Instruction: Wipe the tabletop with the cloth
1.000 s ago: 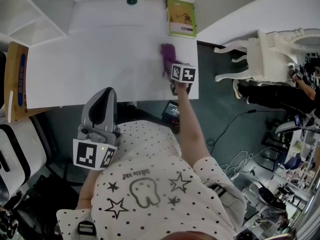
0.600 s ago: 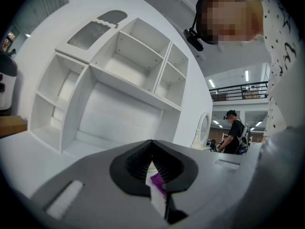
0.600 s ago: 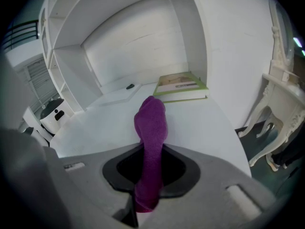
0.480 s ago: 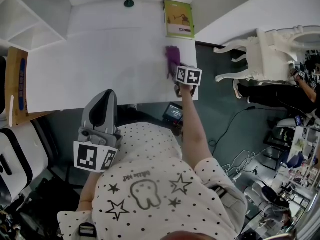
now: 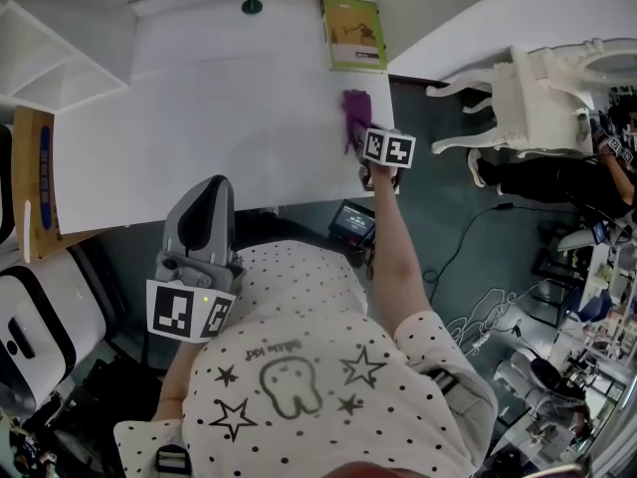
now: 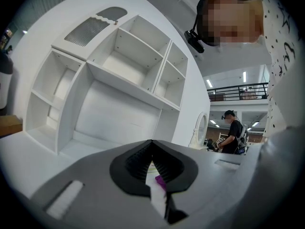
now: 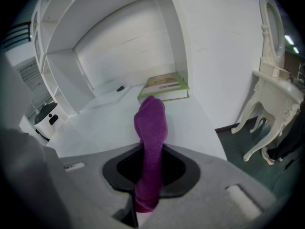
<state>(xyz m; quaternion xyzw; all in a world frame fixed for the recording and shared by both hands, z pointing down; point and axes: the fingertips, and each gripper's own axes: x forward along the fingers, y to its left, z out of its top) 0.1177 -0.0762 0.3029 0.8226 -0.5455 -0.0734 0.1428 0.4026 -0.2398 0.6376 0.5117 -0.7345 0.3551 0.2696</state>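
The purple cloth (image 5: 355, 113) lies in a strip on the white tabletop (image 5: 199, 118), close to its right edge. My right gripper (image 5: 367, 139) is shut on the cloth's near end. In the right gripper view the cloth (image 7: 150, 128) runs from between the jaws forward onto the table (image 7: 105, 123). My left gripper (image 5: 203, 195) hangs near the person's body, in front of the table's front edge, away from the cloth. Its jaws (image 6: 152, 149) are shut with nothing between them.
A green book (image 5: 353, 33) lies at the back right corner, just beyond the cloth. A small dark round object (image 5: 252, 6) sits at the back edge. White shelves (image 5: 50, 28) stand left, a cardboard box (image 5: 35, 157) below them, a white ornate chair (image 5: 528, 98) right.
My right gripper has dragged the cloth to the right, nearer the table's right edge. The left gripper has stayed where it was.
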